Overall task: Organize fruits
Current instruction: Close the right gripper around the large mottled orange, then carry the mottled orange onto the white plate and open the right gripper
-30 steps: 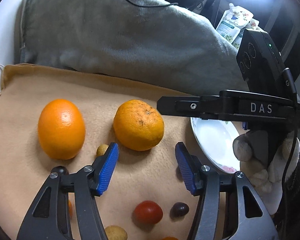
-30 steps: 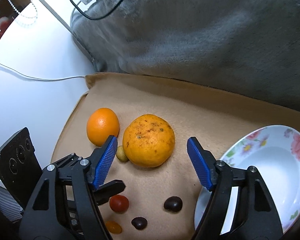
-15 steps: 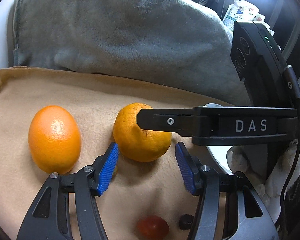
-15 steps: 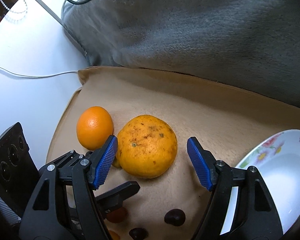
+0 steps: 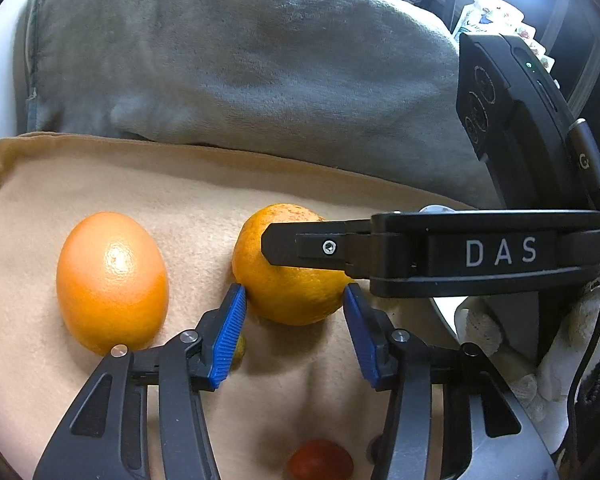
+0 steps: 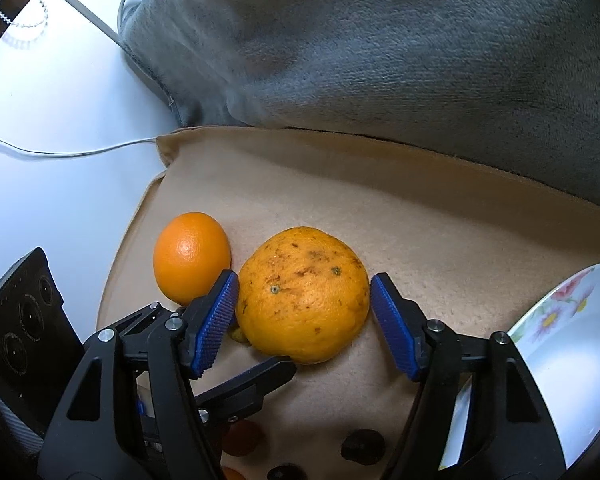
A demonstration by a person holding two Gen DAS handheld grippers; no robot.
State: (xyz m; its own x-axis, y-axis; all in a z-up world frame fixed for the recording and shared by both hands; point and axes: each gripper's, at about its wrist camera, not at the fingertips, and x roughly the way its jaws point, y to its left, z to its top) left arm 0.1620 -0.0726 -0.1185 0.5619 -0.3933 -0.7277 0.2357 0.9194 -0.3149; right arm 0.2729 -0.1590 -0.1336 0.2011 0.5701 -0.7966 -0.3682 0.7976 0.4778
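**Both grippers closing around the speckled orange**

Places are given from the speckled orange [image 6: 302,294], which sits on the tan cloth [image 6: 420,216].

Nearest the right wrist camera, below the speckled orange, lie small dark fruits [image 6: 362,451] and a small red fruit [image 5: 320,462]. The right gripper [image 6: 304,316] straddles the speckled orange; its jaws are closing, the left pad looks to meet the peel, and a thin gap shows at the right pad, so the fruit is between them but not yet clamped. The left gripper [image 5: 292,328] comes at the same fruit from beside it, jaws also closing, its blue pad tips [image 5: 230,320] right at the lower flanks of the peel; whether they press, I cannot tell. A small yellowish fruit [image 6: 238,334] is tucked at the orange's lower left, behind the right gripper's left pad.

To the left, just beside it, lies a smooth orange [image 6: 192,258]. To the right, apart from it, a floral plate [image 6: 572,344] rests on the cloth's edge.

Beyond the orange, past the cloth's far edge, a grey blanket [image 6: 400,60] is heaped.
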